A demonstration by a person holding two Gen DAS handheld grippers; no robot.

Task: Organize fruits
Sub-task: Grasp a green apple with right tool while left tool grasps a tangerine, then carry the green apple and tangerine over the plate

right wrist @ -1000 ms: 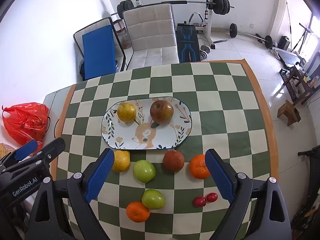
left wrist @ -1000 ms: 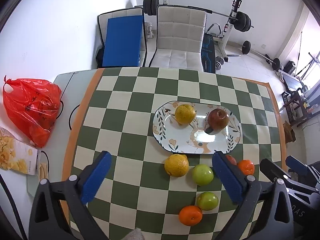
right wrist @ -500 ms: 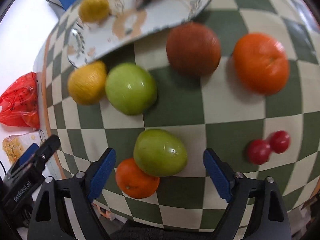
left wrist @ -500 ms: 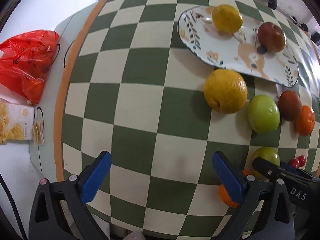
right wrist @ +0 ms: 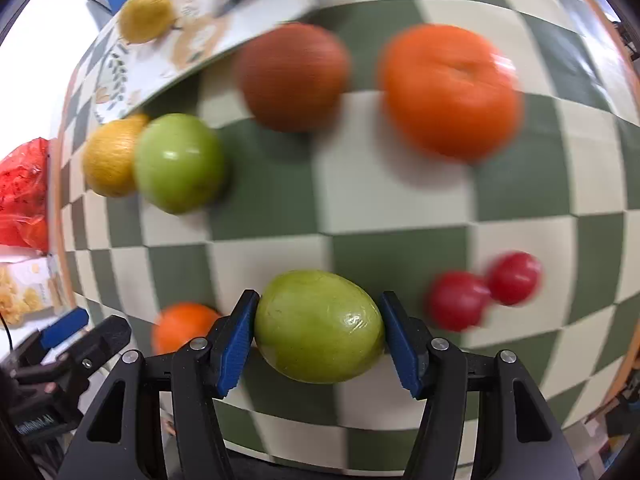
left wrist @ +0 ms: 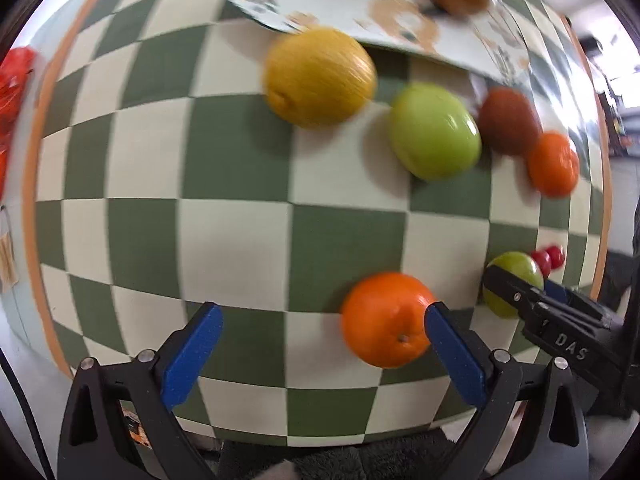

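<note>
My right gripper (right wrist: 318,334) is shut on a green apple (right wrist: 318,326) low over the checkered table; the same apple (left wrist: 512,286) shows in the left wrist view behind that gripper. My left gripper (left wrist: 320,340) is open, its right pad beside an orange (left wrist: 386,318) that sits just inside the jaws. A second green apple (left wrist: 434,130), a yellow citrus (left wrist: 318,76), a brown fruit (left wrist: 508,120), another orange (left wrist: 554,164) and two red cherry tomatoes (right wrist: 484,290) lie on the table. The floral plate (left wrist: 404,20) at the back holds a yellow citrus and a brown fruit.
A red plastic bag (right wrist: 22,192) and a snack packet (right wrist: 24,292) lie off the table's left side. The table's front edge (left wrist: 320,436) is close under both grippers.
Both grippers have dropped low toward the table. My right gripper has closed on the near green apple. My left gripper has moved right so the near orange sits by its right pad.
</note>
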